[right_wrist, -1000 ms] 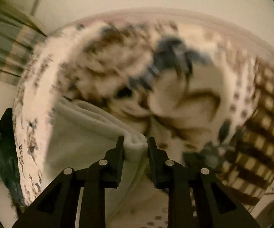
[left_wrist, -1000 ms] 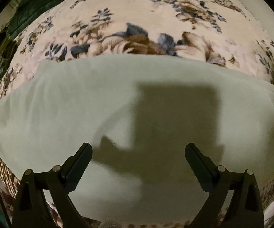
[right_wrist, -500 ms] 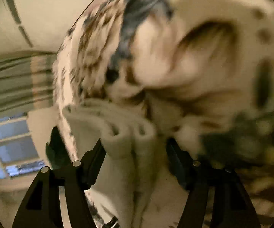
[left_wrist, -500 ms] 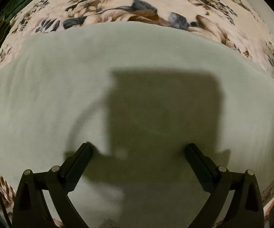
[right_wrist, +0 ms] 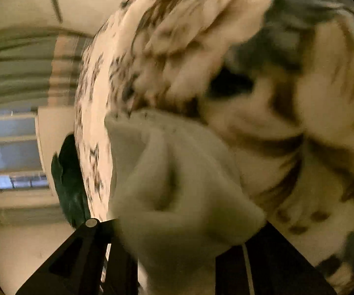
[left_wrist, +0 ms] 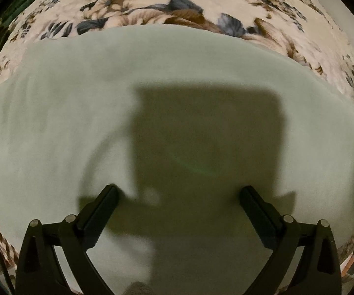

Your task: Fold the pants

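Note:
The pale mint-green pants [left_wrist: 177, 93] lie flat on a floral blanket [left_wrist: 201, 5] and fill most of the left wrist view. My left gripper [left_wrist: 178, 194] is open and empty, its fingers close above the cloth, its shadow on the fabric. In the right wrist view, which is blurred, a bunched fold of the pants [right_wrist: 177, 184] fills the space between the fingers of my right gripper [right_wrist: 177, 233]. The fingertips are hidden by the cloth. The jaws stand wide apart.
The floral blanket [right_wrist: 250, 61] covers the bed around the pants. A dark green cloth [right_wrist: 66, 172] lies at the bed's edge. A window [right_wrist: 7, 152] and curtains [right_wrist: 17, 68] show at the left of the right wrist view.
My right gripper has opened from its pinch on the pants fold and pushed closer into the bunched cloth, rolling as it went. My left gripper has lowered nearer the pants.

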`<state>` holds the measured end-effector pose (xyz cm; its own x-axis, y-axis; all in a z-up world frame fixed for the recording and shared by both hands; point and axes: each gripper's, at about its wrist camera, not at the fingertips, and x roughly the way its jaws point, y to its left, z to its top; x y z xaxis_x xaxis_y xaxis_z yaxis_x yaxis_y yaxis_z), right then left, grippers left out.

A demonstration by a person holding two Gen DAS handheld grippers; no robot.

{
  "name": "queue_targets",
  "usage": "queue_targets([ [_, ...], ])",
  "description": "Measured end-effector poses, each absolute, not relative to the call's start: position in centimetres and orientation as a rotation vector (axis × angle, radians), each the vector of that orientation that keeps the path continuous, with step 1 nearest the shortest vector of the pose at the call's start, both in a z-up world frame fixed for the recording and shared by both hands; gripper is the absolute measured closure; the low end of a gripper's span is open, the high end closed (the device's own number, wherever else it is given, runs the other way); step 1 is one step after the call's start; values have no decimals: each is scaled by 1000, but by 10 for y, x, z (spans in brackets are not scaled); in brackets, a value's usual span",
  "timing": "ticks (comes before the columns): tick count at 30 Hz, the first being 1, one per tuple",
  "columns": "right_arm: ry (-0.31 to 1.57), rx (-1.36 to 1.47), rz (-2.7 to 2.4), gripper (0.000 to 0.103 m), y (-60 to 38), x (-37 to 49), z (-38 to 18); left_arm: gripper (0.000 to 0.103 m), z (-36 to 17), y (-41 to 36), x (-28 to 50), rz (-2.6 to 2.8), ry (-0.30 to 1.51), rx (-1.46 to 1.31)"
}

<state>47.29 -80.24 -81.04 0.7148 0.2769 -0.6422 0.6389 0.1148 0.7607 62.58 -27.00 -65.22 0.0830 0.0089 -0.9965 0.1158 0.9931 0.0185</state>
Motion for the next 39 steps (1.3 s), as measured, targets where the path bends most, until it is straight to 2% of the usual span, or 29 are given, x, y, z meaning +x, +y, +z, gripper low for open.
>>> queue_targets([
  [3, 796, 1448, -312, 83, -796, 479, -797, 0, -640, -263, 631, -78, 1480, 54],
  [8, 780, 1235, -273, 83, -761, 494, -714, 0, -590, -217, 633, -37, 1394, -91],
  [12, 791, 996, -244, 83, -693, 523, -639, 0, -549, -156, 628, 29, 1315, -160],
  [16, 834, 809, -199, 83, -604, 561, -603, 0, -514, -81, 620, 114, 1248, -206],
  [20, 929, 679, -116, 83, -486, 604, -608, 0, -497, -10, 610, 209, 1230, -250],
  [25, 1062, 422, 20, 83, -307, 640, -645, 0, -489, 81, 591, 351, 1234, -279],
  [32, 1193, -51, 206, 81, -118, 634, -693, 0, -495, 135, 587, 387, 1242, -294],
  [34, 1224, -112, 188, 72, -102, 630, -700, 0, -496, 135, 593, 359, 1248, -296],
  [36, 1252, -29, 229, 57, -108, 632, -694, 0, -494, 126, 600, 307, 1242, -298],
  [37, 1299, 95, 304, 31, -118, 635, -688, 0, -494, 121, 603, 283, 1239, -299],
  [38, 1326, 202, 358, 18, -129, 637, -683, 0, -493, 113, 609, 243, 1238, -298],
  [39, 1332, 380, 414, 18, -150, 636, -671, 0, -494, 106, 614, 210, 1237, -308],
])
